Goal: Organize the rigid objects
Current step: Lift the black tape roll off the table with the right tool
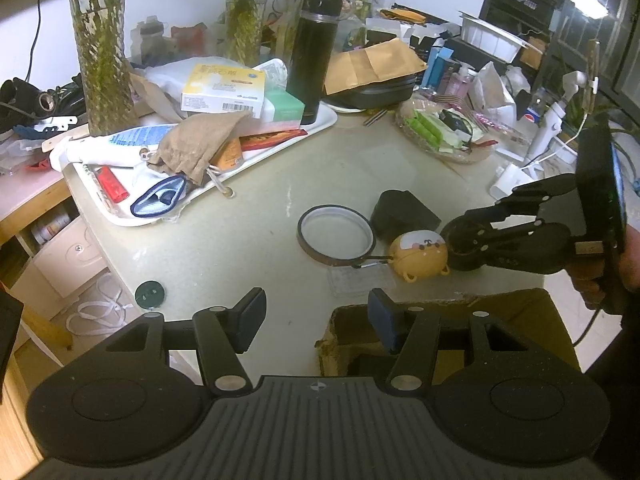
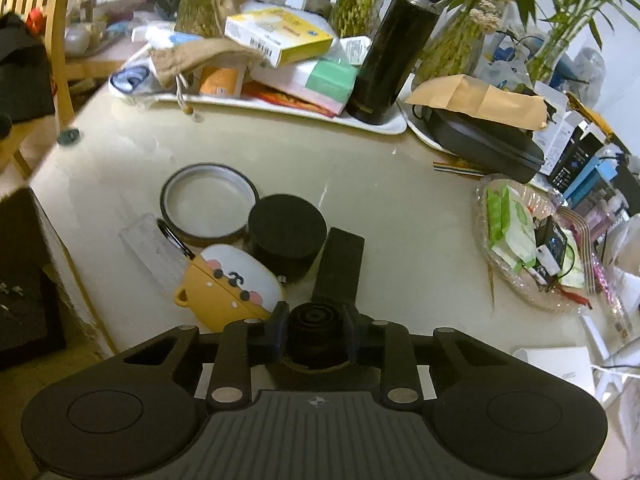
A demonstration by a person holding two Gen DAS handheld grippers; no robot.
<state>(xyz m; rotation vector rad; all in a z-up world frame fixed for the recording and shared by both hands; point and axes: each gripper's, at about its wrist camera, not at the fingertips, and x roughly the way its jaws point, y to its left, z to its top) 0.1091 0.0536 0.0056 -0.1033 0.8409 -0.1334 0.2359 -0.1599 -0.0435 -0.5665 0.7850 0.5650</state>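
The right tongs grip a small round black object low over the bench, just beside a yellow bear-faced case, a black cylinder and a tape roll. The left tongs hang wide apart and empty above an open cardboard box, likely the destination for these loose items.

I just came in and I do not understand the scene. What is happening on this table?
A person tidies small items with two handheld grippers. The right gripper is shut on a small black round object, beside the yellow bear-shaped case. The left gripper is open and empty, above the cardboard box. The tape roll and black puck lie on the table.
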